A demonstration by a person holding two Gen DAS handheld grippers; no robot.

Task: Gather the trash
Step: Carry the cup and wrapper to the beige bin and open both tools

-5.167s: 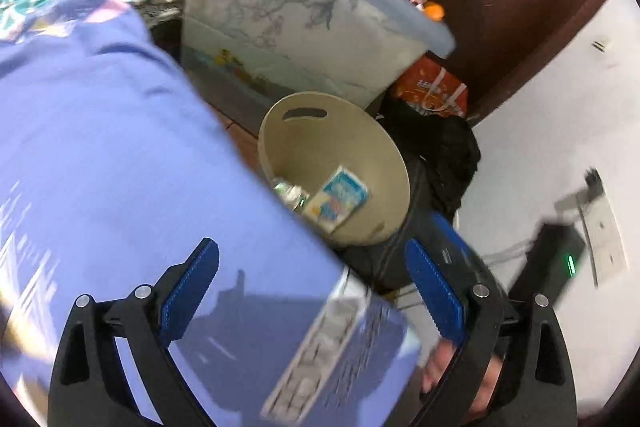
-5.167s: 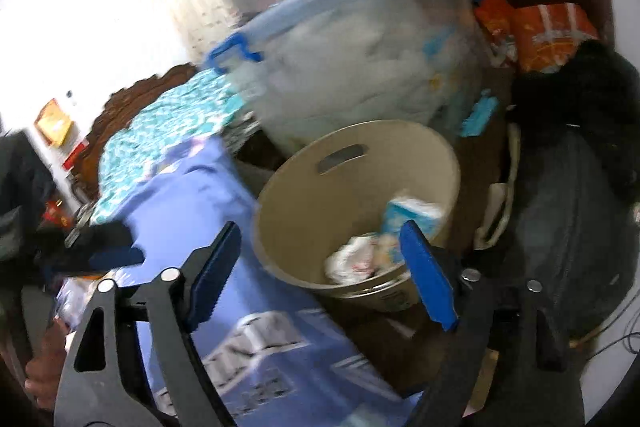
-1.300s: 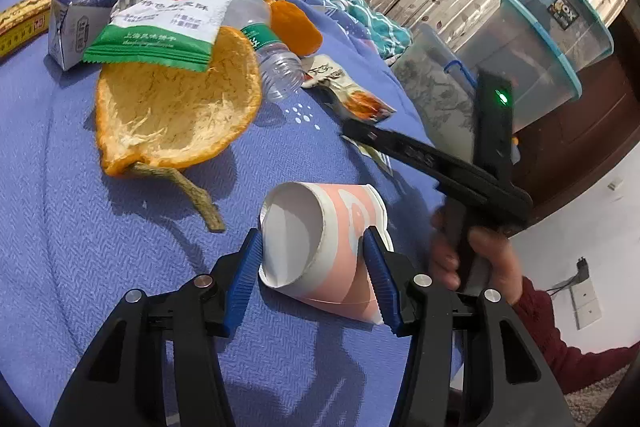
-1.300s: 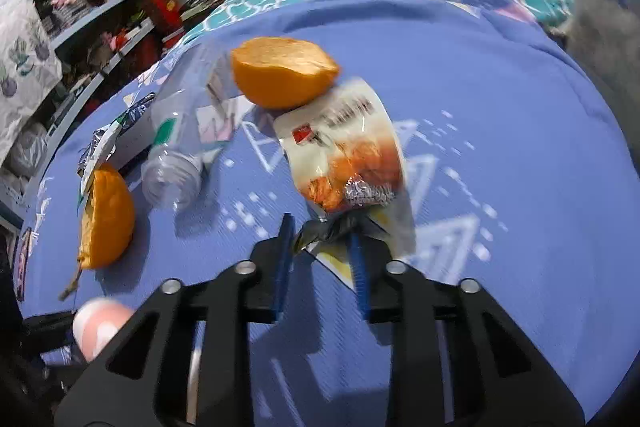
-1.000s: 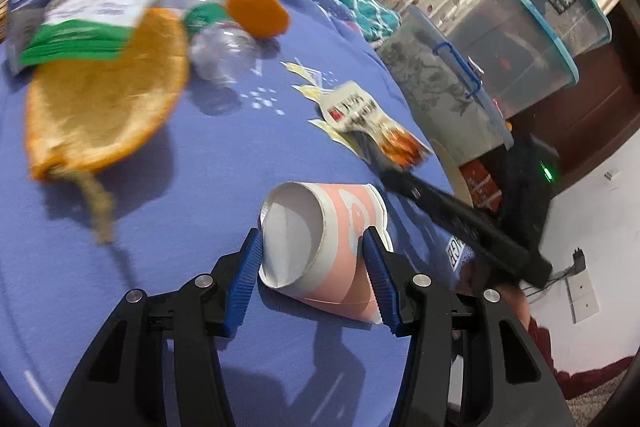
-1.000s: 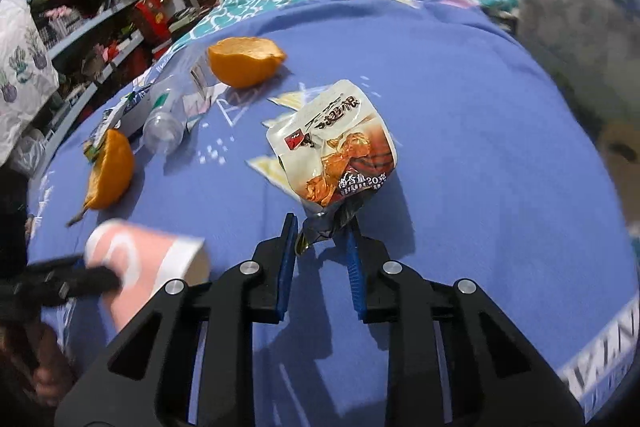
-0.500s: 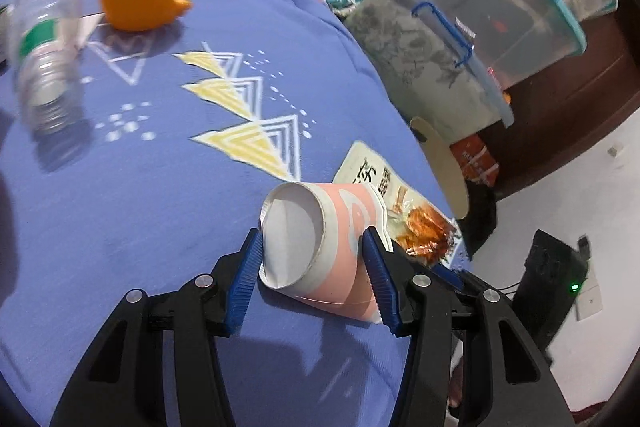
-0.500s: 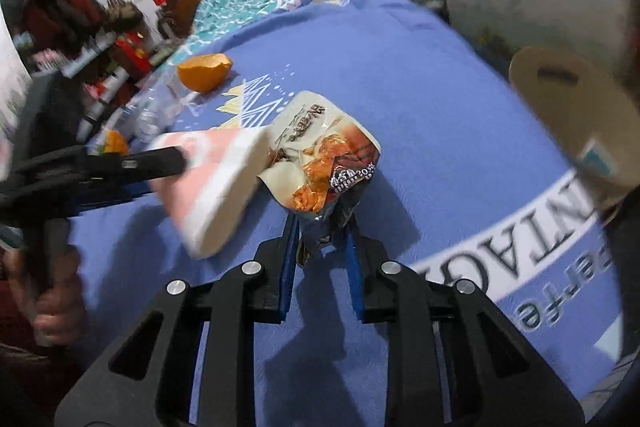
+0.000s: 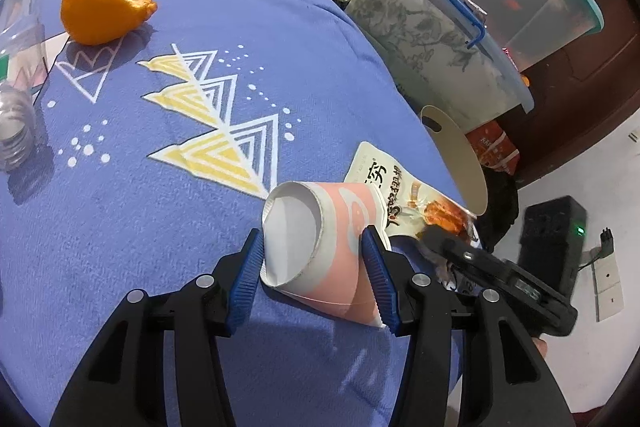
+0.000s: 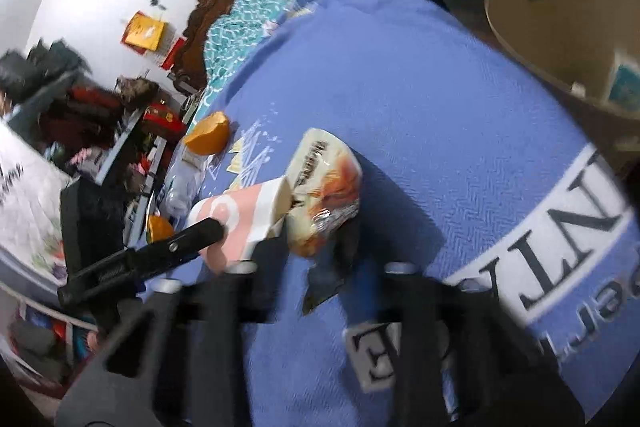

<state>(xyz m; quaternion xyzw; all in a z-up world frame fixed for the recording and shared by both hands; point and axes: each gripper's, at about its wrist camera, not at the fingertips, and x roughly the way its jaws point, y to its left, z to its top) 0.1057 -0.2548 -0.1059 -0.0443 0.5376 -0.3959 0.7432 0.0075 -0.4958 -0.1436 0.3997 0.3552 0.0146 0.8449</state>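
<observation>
Both views have swung off the littered middle of the purple blanket [image 9: 132, 235] toward its edge, and the beige trash bin [image 10: 516, 39] now sits at 1 o'clock in the right wrist view and at 3 o'clock in the left wrist view, where a second ago only bedding showed; I read this as the carry phase, pickup done for both items. In the bin a little earlier trash shows (a blue-and-white packet, details blurred). Left behind on the blanket: an orange half [image 9: 102, 11] at 10 o'clock and a clear plastic bottle [image 9: 16, 99] at 9 o'clock in the left wrist view, so more trips are likely needed. The left gripper [image 9: 316, 275] pinches a pink paper cup [image 9: 320, 247] across its body, mouth facing the camera, same grip as before. The right gripper [image 10: 324, 279] carries a snack wrapper [image 10: 326, 195] by its torn dark end; its jaws are closing at this moment with the foil between them, though motion blur hides the pads. Cup and wrapper now touch, or nearly so. Next judged step: reach over the rim and release both.
</observation>
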